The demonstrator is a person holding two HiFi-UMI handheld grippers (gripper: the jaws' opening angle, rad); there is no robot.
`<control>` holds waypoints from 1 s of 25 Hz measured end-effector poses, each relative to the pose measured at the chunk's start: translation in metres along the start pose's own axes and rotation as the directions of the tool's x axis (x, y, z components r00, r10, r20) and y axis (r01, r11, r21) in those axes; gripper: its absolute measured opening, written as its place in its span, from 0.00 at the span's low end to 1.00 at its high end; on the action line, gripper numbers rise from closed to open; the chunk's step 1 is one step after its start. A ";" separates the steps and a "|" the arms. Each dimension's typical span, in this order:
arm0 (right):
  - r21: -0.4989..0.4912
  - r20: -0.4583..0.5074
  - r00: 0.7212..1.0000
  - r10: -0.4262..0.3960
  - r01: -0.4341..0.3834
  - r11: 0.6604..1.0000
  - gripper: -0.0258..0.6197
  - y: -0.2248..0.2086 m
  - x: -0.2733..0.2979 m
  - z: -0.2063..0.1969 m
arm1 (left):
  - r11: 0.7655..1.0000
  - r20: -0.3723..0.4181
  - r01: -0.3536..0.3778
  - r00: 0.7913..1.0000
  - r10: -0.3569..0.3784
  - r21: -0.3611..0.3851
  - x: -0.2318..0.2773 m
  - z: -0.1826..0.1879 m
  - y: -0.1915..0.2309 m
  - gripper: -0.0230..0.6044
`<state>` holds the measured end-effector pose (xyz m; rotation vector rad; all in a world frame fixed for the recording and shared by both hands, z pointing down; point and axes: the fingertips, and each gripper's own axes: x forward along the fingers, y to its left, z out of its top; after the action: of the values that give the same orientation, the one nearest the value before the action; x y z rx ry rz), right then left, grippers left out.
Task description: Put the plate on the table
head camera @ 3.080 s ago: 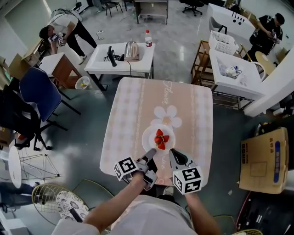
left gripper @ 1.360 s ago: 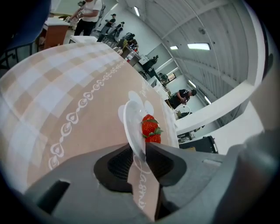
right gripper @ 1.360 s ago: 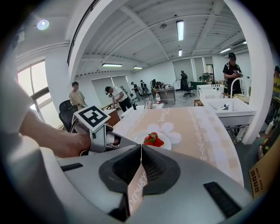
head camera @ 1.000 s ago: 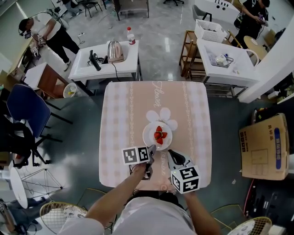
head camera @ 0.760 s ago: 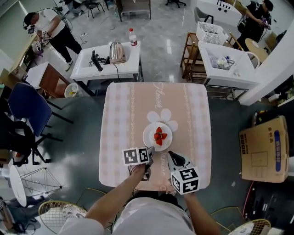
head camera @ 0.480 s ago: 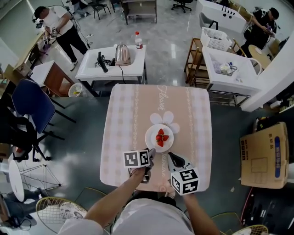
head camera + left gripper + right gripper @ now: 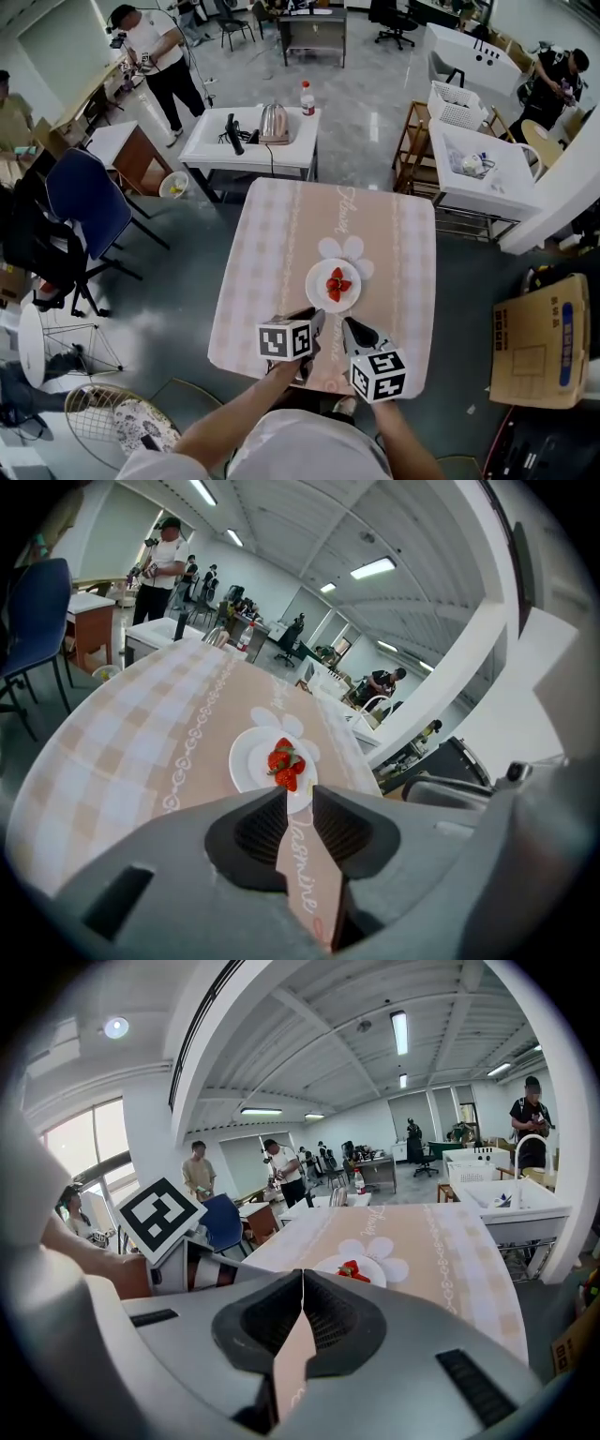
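A white plate point(image 7: 333, 285) with strawberries point(image 7: 337, 284) rests on the peach-clothed table point(image 7: 272, 253), next to the flower print. My left gripper point(image 7: 314, 319) is just short of the plate's near rim. Its jaws are closing with a narrow gap and nothing between them. In the left gripper view the plate point(image 7: 270, 761) lies right beyond the left gripper point(image 7: 300, 791). My right gripper point(image 7: 347, 325) hovers beside it near the table's front edge. In the right gripper view the right gripper point(image 7: 302, 1275) has its tips together, empty, and the plate point(image 7: 353, 1271) sits further out.
Behind the table stands a white desk point(image 7: 211, 141) with a kettle point(image 7: 273, 122) and a bottle point(image 7: 305, 97). A blue chair point(image 7: 82, 202) is at left, white benches point(image 7: 478, 178) and a cardboard box point(image 7: 542, 337) at right. A person point(image 7: 164, 52) stands far back left.
The plate has stayed on the table. Both grippers remain at its near side, slightly back from the rim. The head view has shifted, showing more of the room behind.
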<state>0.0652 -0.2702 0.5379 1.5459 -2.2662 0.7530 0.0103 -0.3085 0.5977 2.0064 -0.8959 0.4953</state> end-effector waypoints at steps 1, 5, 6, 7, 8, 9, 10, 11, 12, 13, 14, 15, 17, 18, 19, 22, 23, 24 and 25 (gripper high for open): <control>-0.001 0.007 1.000 0.005 -0.005 1.000 0.05 0.002 -0.003 0.001 | 1.000 0.015 0.006 1.000 -0.006 0.020 -0.004 0.001 -0.006 0.18; -0.003 0.028 0.999 0.026 -0.026 1.000 0.05 0.006 -0.014 0.003 | 0.996 0.059 0.013 0.998 -0.019 0.094 -0.018 0.002 -0.028 0.15; -0.003 0.034 0.999 0.032 -0.032 0.999 0.05 0.008 -0.016 0.003 | 0.994 0.070 0.014 0.997 -0.022 0.107 -0.021 0.002 -0.033 0.14; -0.004 0.040 0.998 0.040 -0.040 0.999 0.05 0.009 -0.018 0.004 | 0.993 0.082 0.015 0.996 -0.024 0.118 -0.025 0.002 -0.036 0.13; -0.005 0.047 0.998 0.048 -0.048 0.999 0.05 0.012 -0.020 0.005 | 0.992 0.094 0.014 0.995 -0.026 0.129 -0.029 0.002 -0.040 0.13; -0.007 0.053 0.997 0.056 -0.056 0.998 0.05 0.014 -0.023 0.006 | 0.990 0.104 0.012 0.994 -0.026 0.141 -0.033 0.001 -0.043 0.11; -0.011 0.059 0.996 0.065 -0.065 0.998 0.05 0.017 -0.025 0.006 | 0.988 0.112 0.008 0.993 -0.025 0.153 -0.038 0.000 -0.045 0.10; -0.016 0.063 0.995 0.074 -0.073 0.997 0.05 0.020 -0.028 0.007 | 0.986 0.119 0.004 0.993 -0.024 0.165 -0.042 -0.001 -0.047 0.09; -0.021 0.066 0.994 0.082 -0.081 0.996 0.05 0.023 -0.031 0.006 | 0.985 0.127 0.001 0.992 -0.024 0.175 -0.046 -0.003 -0.050 0.08; -0.025 0.069 0.994 0.090 -0.089 0.996 0.05 0.025 -0.033 0.006 | 0.983 0.137 0.000 0.990 -0.026 0.184 -0.049 -0.004 -0.052 0.07; -0.029 0.071 0.993 0.097 -0.095 0.995 0.05 0.027 -0.036 0.005 | 0.981 0.149 0.001 0.988 -0.030 0.193 -0.053 -0.006 -0.056 0.07; -0.034 0.074 0.992 0.102 -0.100 0.994 0.05 0.029 -0.039 0.004 | 0.979 0.161 0.001 0.986 -0.035 0.204 -0.056 -0.007 -0.059 0.06; -0.045 0.077 0.991 0.109 -0.105 0.993 0.05 0.031 -0.044 0.002 | 0.972 0.181 -0.004 0.983 -0.040 0.234 -0.061 -0.010 -0.066 0.05; -0.048 0.079 0.991 0.110 -0.107 0.993 0.05 0.032 -0.046 0.000 | 0.968 0.190 -0.008 0.981 -0.041 0.253 -0.064 -0.011 -0.069 0.05; -0.049 0.082 0.990 0.112 -0.108 0.993 0.05 0.033 -0.048 -0.001 | 0.962 0.197 -0.013 0.979 -0.043 0.273 -0.067 -0.012 -0.073 0.05; -0.044 0.095 0.989 0.112 -0.109 0.993 0.05 0.035 -0.052 -0.001 | 0.945 0.209 -0.028 0.977 -0.044 0.326 -0.071 -0.015 -0.080 0.05; -0.042 0.097 0.989 0.113 -0.109 0.993 0.05 0.035 -0.053 -0.002 | 0.941 0.210 -0.031 0.977 -0.042 0.336 -0.072 -0.017 -0.082 0.05; -0.040 0.099 0.989 0.113 -0.109 0.993 0.05 0.035 -0.054 -0.002 | 0.939 0.210 -0.034 0.977 -0.041 0.343 -0.073 -0.018 -0.083 0.05; -0.038 0.100 0.989 0.113 -0.109 0.993 0.05 0.035 -0.056 -0.003 | 0.937 0.209 -0.035 0.977 -0.041 0.347 -0.074 -0.019 -0.085 0.05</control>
<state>0.0537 -0.2159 0.5024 1.4856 -2.4432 0.6768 0.0247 -0.2311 0.5154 2.4217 -0.9878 0.4676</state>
